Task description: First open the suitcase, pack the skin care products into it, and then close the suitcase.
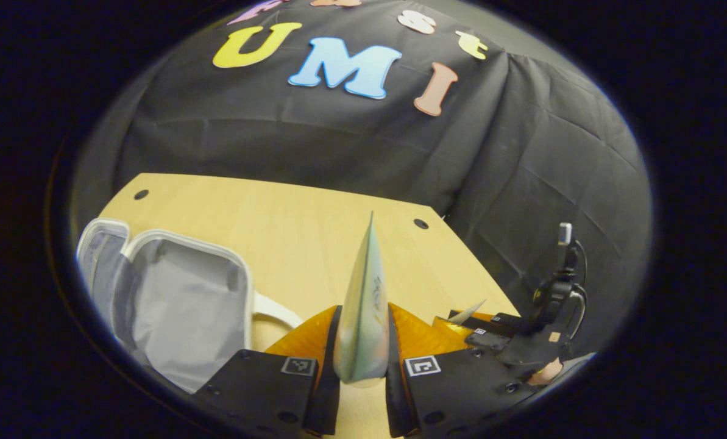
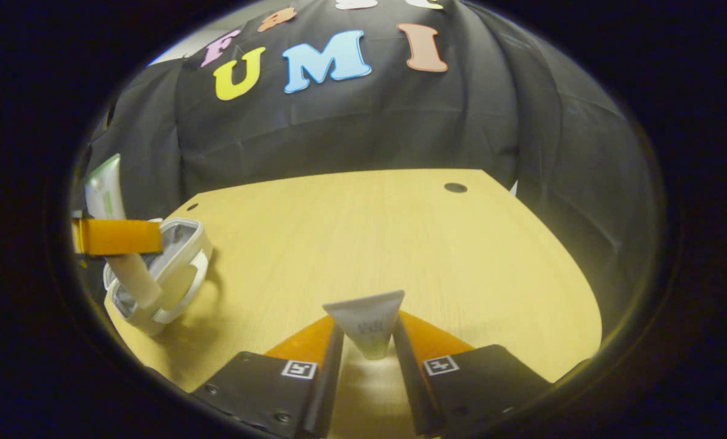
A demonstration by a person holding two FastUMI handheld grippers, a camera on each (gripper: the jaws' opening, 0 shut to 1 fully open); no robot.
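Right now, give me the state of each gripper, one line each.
Left gripper: shut on a pale green tube, held upright beside the open suitcase.
Right gripper: shut on a small grey tube above the wooden table.

A recording booth — black cloth wall [image 2: 363, 122] behind a bare wooden table [image 2: 400, 244].
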